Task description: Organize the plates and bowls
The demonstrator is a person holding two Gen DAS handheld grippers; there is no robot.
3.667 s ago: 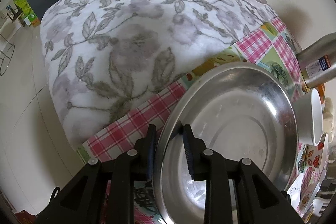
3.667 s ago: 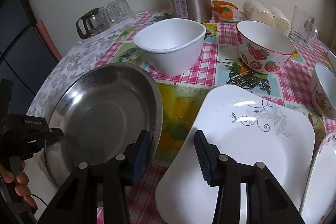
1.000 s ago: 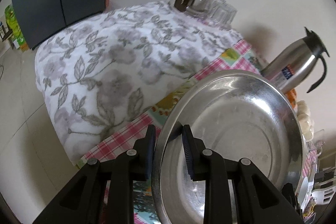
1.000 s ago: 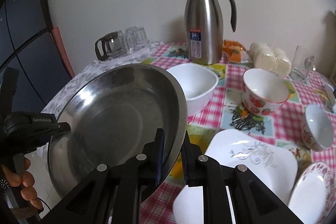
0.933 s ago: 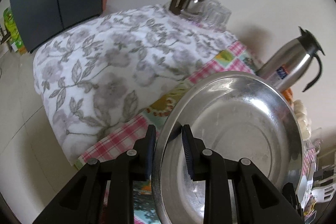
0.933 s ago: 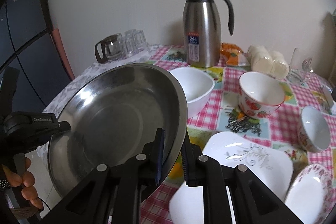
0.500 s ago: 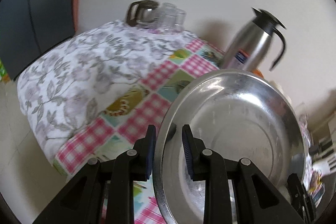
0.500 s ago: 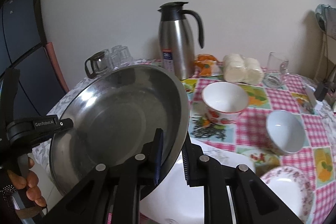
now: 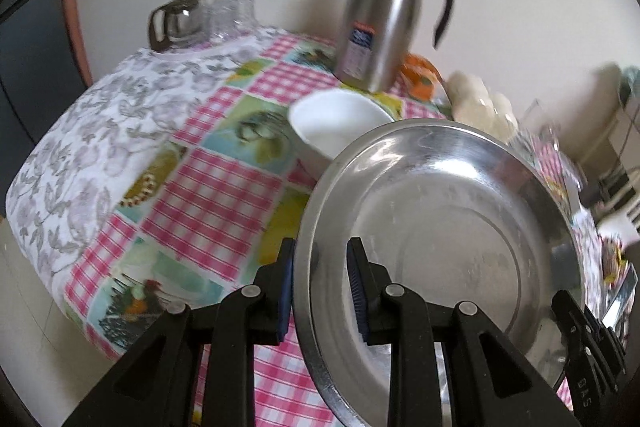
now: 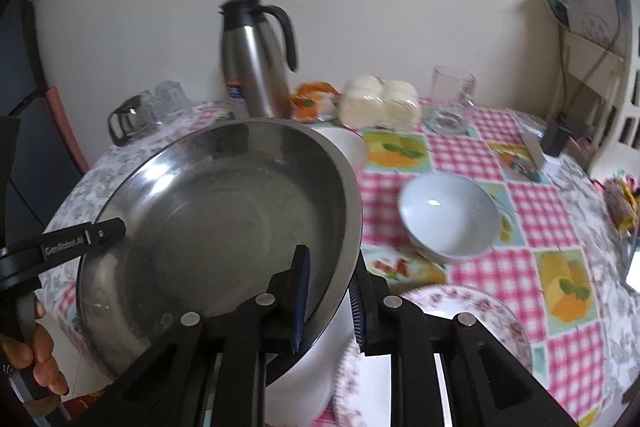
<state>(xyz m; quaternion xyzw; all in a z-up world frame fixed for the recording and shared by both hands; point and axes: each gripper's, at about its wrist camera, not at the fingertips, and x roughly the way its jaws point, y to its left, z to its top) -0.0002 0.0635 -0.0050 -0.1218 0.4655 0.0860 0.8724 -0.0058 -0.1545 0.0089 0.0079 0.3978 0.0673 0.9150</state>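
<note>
You carry the steel basin [image 10: 216, 223] above the table, in front of the thermos [image 10: 256, 63], left gripper [image 9: 320, 287] and right gripper [image 10: 328, 301] each clamped on its rim; the right's jaws have just been easing apart, so the basin could slip onto the white plate [image 10: 312, 379].

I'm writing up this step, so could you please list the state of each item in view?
Steel basin: lifted, tilted, rim gripped on both sides.
Left gripper: shut on the basin rim.
Right gripper: shut on the opposite rim, jaws just easing apart.
Thermos jug: upright, lid on.
White bowl: upright, empty.
Floral plate: flat, empty.
Glass mug: upright, empty.
</note>
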